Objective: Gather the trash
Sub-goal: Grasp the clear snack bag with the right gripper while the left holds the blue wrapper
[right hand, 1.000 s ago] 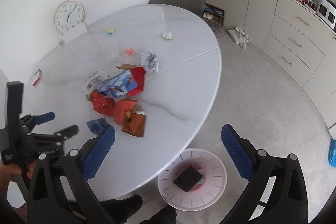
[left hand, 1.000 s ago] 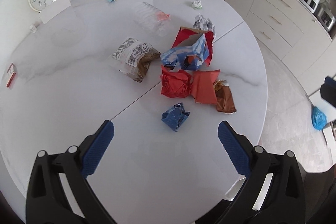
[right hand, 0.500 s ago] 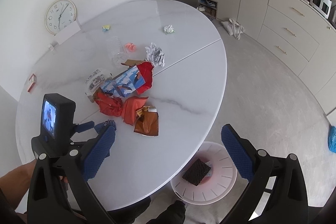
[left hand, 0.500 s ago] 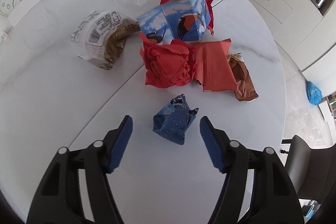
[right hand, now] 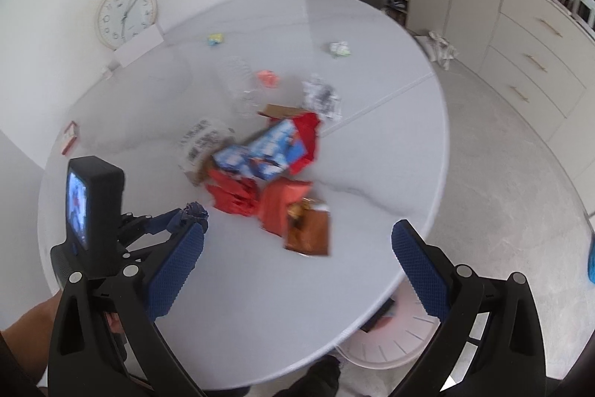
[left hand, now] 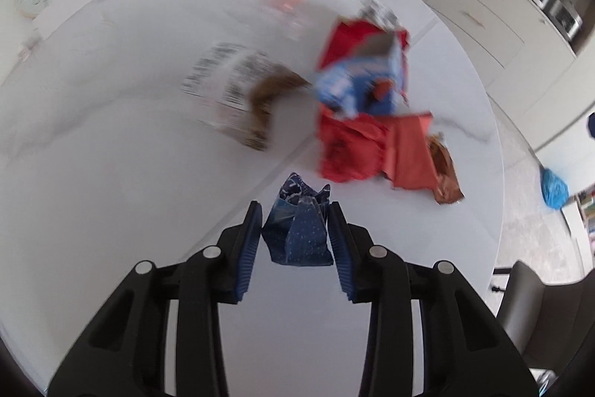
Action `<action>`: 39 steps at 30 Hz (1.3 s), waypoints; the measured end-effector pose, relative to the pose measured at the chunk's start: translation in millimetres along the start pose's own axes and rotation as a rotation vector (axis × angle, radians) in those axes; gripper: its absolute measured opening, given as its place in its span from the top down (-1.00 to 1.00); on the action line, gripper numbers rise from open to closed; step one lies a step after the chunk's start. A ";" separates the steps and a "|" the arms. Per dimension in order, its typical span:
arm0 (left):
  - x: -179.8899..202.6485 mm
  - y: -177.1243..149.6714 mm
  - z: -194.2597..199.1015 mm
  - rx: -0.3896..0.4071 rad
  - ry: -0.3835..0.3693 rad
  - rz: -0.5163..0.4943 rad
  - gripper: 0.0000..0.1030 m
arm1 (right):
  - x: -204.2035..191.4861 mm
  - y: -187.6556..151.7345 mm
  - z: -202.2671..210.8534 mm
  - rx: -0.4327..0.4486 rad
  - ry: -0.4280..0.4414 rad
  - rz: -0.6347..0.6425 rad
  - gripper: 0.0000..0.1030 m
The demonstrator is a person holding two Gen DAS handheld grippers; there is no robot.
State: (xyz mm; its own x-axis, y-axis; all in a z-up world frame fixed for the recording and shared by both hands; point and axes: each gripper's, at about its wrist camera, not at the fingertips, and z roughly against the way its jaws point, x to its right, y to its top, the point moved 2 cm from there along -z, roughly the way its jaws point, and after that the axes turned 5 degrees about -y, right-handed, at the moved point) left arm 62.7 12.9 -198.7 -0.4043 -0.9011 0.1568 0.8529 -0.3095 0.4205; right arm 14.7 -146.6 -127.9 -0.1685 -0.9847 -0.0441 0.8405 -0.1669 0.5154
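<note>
So the left gripper (left hand: 293,211) has just been closing its jaws and they're now clamped on the blue wad (left hand: 297,229), down near the front of the counter (left hand: 111,155). The right gripper (right hand: 297,244) hangs over the counter edge with jaws wide apart, nothing in them. The red paper (left hand: 346,147) pile sits just beyond the wad, and the bin (right hand: 401,341) is on the floor.
</note>
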 end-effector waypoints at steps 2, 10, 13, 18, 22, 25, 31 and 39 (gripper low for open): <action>-23.6 5.7 15.9 0.025 0.034 0.034 0.30 | -21.1 12.5 -11.4 -0.004 0.043 0.003 -0.95; -127.2 15.1 65.4 0.101 0.156 0.135 0.30 | -112.1 67.0 -80.4 -0.078 0.114 -0.219 -0.95; -152.4 17.0 69.6 0.105 0.160 0.159 0.30 | -137.6 75.2 -113.3 -0.101 0.045 -0.342 -0.95; -183.5 11.5 67.1 0.096 0.157 0.210 0.30 | -157.8 77.0 -156.8 -0.140 -0.185 -0.393 -0.95; -195.1 8.0 65.4 0.088 0.136 0.250 0.30 | -159.6 72.1 -184.3 -0.186 -0.299 -0.398 -0.95; -199.1 6.4 67.8 0.086 0.129 0.254 0.30 | -167.1 73.3 -199.7 -0.195 -0.332 -0.329 -0.95; -197.9 8.3 74.7 0.100 0.151 0.225 0.30 | -170.6 69.1 -211.7 -0.194 -0.261 -0.225 -0.35; -169.4 3.5 91.7 0.126 0.142 0.184 0.30 | -165.7 63.9 -170.1 -0.111 -0.076 -0.138 -0.03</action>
State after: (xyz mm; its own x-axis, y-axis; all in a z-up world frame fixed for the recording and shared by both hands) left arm 103.9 192.3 -141.9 -0.1886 -0.9750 0.1180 0.8561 -0.1043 0.5062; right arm 183.9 -2.6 -233.2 -0.3211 -0.9461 -0.0411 0.8577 -0.3090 0.4109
